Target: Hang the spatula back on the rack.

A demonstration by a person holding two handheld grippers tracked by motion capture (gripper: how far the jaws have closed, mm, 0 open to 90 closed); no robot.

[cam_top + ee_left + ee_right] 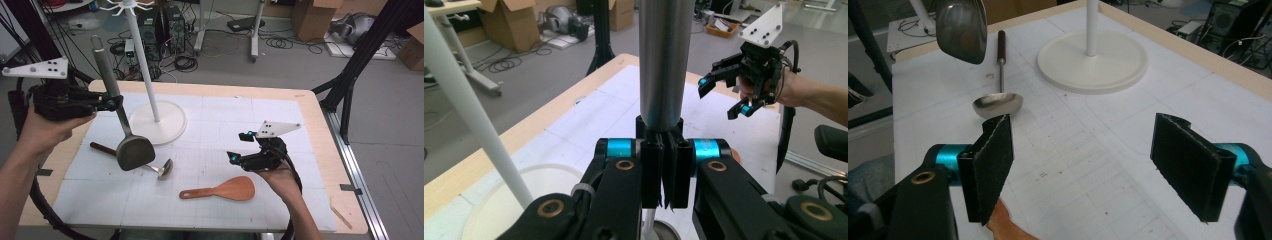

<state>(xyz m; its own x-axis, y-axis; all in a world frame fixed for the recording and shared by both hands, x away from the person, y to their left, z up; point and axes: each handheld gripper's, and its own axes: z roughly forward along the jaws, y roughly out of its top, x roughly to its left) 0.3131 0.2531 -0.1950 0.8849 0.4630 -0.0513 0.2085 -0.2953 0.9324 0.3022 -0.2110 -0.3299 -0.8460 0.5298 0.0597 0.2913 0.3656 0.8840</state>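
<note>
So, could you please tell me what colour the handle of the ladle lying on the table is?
Dark reddish brown, clearest in the right gripper view: ladle handle.

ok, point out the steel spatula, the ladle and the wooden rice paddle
steel spatula (134,151): high view, middle of its blade.
ladle (998,105): right gripper view, inside its bowl.
wooden rice paddle (235,188): high view, its broad blade.

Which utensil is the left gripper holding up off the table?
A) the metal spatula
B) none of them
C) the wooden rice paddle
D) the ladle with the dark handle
A: the left gripper is shut on the handle of the metal spatula, whose blade hangs above the mat, while the ladle and wooden rice paddle lie flat.
</note>
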